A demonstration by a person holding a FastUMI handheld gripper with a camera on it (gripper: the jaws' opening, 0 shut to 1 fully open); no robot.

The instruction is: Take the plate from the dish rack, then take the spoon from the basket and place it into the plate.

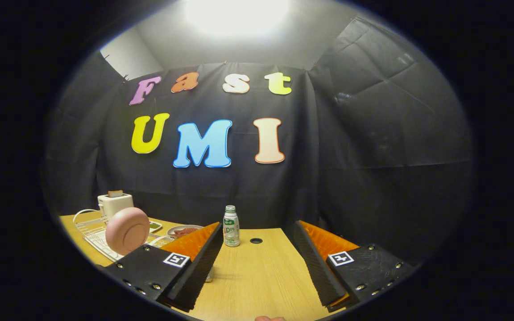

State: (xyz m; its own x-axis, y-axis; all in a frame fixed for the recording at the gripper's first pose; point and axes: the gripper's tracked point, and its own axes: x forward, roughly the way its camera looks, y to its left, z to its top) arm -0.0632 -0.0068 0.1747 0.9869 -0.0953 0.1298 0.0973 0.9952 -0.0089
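gripper view rides low over table, faces booth wall, fingers in foreground.

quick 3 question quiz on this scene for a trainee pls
1. True or false: the gripper is shut on the pink plate.
2. Where does the plate stand? A) upright in the white dish rack B) flat on the table C) between the fingers
3. Fill in: the thing beyond the fingers, near the round hole in the table, is a ____.

Key: 1 false, the fingers are open and hold nothing; 2 A; 3 bottle.
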